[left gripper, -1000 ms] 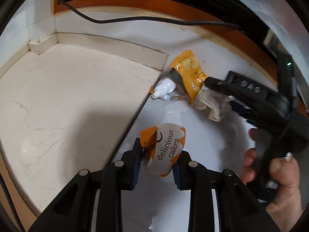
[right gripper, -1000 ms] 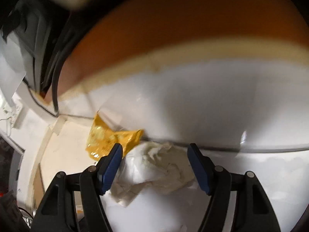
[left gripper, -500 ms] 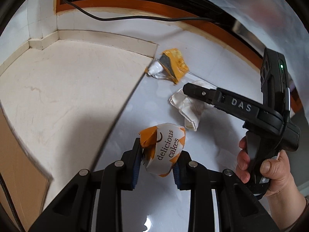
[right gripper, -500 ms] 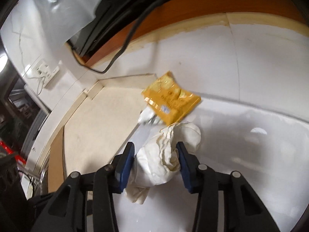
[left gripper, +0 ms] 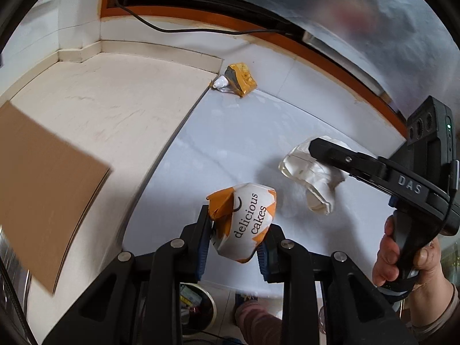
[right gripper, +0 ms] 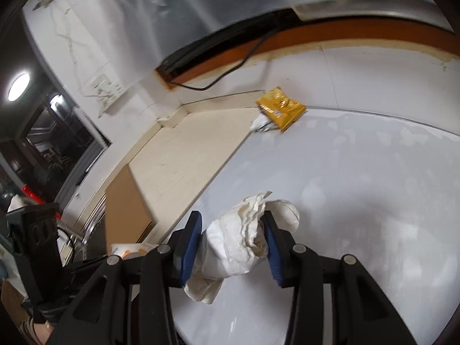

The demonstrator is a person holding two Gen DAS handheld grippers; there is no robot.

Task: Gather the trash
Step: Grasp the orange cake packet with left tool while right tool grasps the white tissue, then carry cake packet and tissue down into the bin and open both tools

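With the left tool (left gripper: 235,241) clamped on the cake wrapper (left gripper: 244,224) and the right tool (right gripper: 231,240) on crumpled paper (right gripper: 238,244), only the yellow packet (left gripper: 241,79) remained on the worktop (left gripper: 230,149).

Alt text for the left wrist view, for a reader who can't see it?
The left claw grips a crumpled "delicious cakes" wrapper above a white counter. To its right, the right claw, held in a hand, clamps a crumpled white paper; a yellow packet lies farther back.
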